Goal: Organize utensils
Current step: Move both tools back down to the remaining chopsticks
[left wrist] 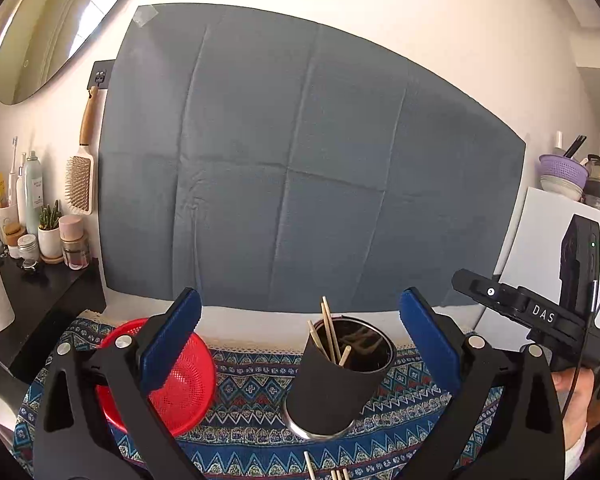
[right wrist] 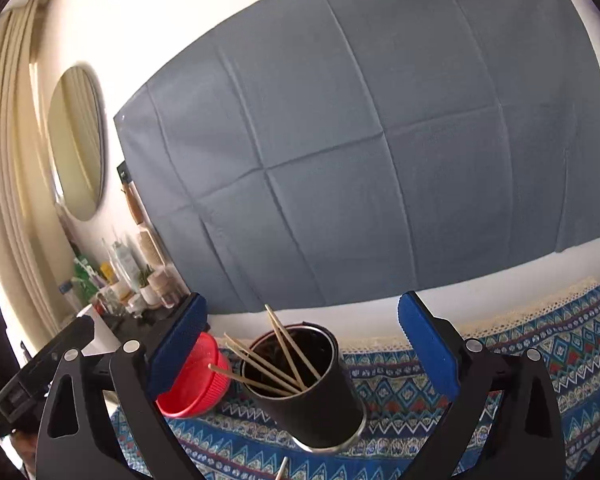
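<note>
I am holding the left gripper [left wrist: 300, 320] spread wide, framing the black cylindrical metal holder [left wrist: 336, 380] at lower centre, wooden chopsticks [left wrist: 330, 334] leaning inside it. My right gripper [right wrist: 302, 320] is gaping too. A red mesh plastic basket [left wrist: 180, 392] is sitting lower left on the patterned blue tablecloth [left wrist: 244, 392].

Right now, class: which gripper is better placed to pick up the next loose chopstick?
Probably the left gripper: several loose chopsticks lie between its open fingers, just before the black cup. The right gripper, also open, shows only one stick tip.
</note>
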Demonstrator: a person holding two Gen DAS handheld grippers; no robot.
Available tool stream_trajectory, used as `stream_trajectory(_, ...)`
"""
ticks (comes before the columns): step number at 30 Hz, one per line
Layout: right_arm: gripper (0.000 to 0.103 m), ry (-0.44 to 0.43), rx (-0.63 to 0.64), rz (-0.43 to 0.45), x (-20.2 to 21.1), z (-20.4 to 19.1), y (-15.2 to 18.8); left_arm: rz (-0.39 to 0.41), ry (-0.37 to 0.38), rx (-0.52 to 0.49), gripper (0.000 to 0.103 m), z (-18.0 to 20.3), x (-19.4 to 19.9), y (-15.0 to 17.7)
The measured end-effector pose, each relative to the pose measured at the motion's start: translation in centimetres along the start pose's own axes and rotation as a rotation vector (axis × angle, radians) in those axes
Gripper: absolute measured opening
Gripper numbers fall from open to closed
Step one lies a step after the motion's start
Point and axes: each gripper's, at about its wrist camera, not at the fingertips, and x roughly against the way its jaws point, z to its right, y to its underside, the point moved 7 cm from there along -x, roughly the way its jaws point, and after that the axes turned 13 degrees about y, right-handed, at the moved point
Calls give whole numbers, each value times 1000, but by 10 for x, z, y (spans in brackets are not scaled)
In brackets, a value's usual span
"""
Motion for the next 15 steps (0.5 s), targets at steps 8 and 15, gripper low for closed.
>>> stream_trajectory(8,92,86,86,-149,-8,5,58,-155,-30,-62,97,9,-6,55)
stream_trajectory(15,92,149,105,-248,-20,17,112,-312,-49,-52,97,-1,-16,118)
